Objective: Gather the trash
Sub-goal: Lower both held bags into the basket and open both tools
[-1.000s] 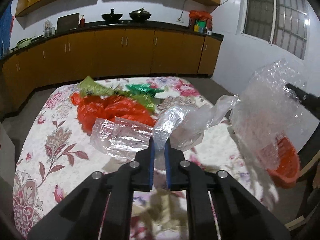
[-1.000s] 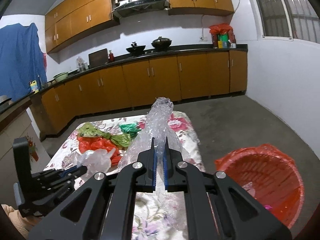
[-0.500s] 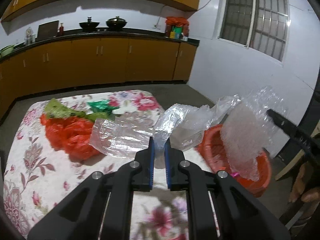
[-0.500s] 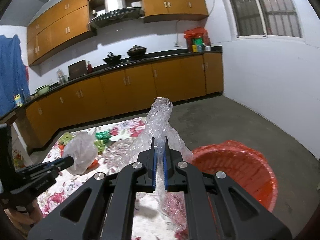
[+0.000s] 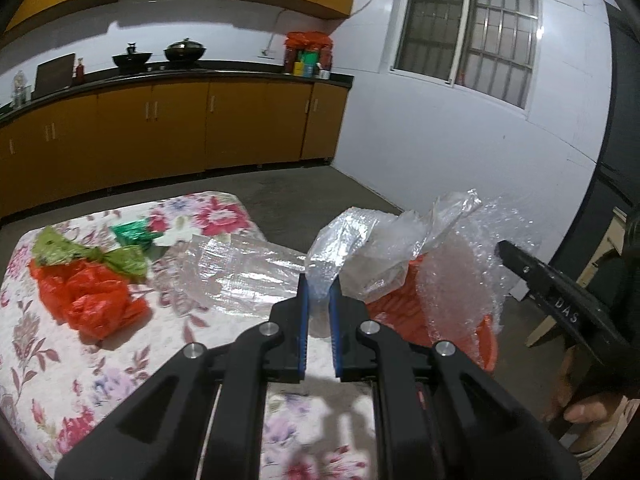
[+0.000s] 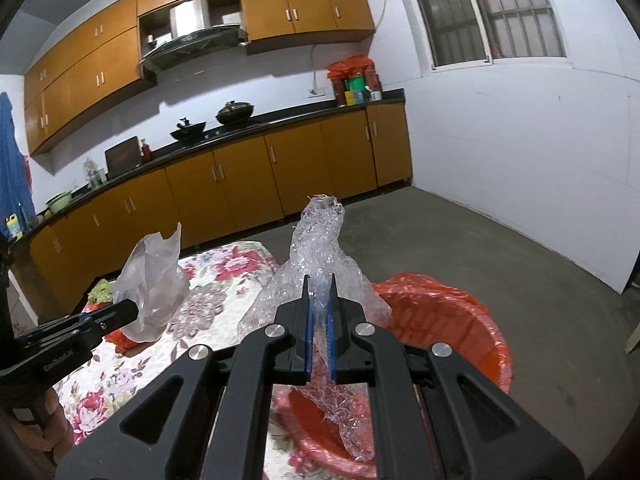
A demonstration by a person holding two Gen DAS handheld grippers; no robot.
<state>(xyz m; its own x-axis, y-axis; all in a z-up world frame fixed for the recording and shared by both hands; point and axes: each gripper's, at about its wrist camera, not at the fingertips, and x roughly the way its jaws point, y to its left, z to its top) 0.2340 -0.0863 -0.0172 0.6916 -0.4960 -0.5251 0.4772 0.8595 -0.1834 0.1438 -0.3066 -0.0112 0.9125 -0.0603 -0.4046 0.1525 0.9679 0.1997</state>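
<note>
Left gripper clamps a clear bag; right gripper clamps bubble wrap over the red bin. On the table: red bag, green wrappers.

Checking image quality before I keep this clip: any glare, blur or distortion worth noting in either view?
Left wrist view: strong fisheye bending, dim room, tablecloth softly blurred near the edges. Right wrist view: window blown out at top right, bubble wrap sharp, dark vignette in the corners.

bubble wrap: clear, glossy plastic | tablecloth: matt floral cloth | cabinets: smooth wood
</note>
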